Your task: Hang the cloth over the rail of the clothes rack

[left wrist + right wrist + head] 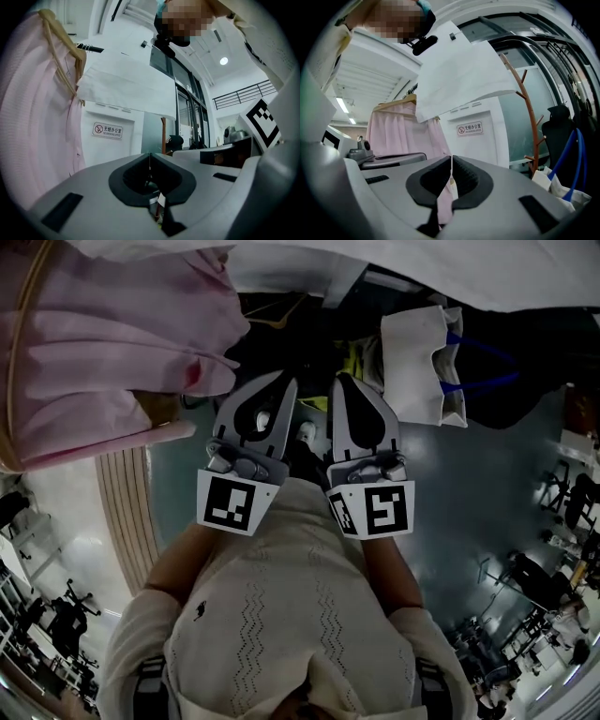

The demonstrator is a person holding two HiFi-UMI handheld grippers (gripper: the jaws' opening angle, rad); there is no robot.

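Your left gripper (pixel 150 155) and right gripper (pixel 451 159) are pressed together, empty; avoid snagging the draped white cloth (pixel 459 79) above them.

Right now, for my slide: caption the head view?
Left tool and right tool, both shut and empty, side by side near the draped white cloth.

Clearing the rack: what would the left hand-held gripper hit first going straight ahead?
The left hand-held gripper seems clear: its line runs under the white cloth toward the far grey panel; depth unclear.
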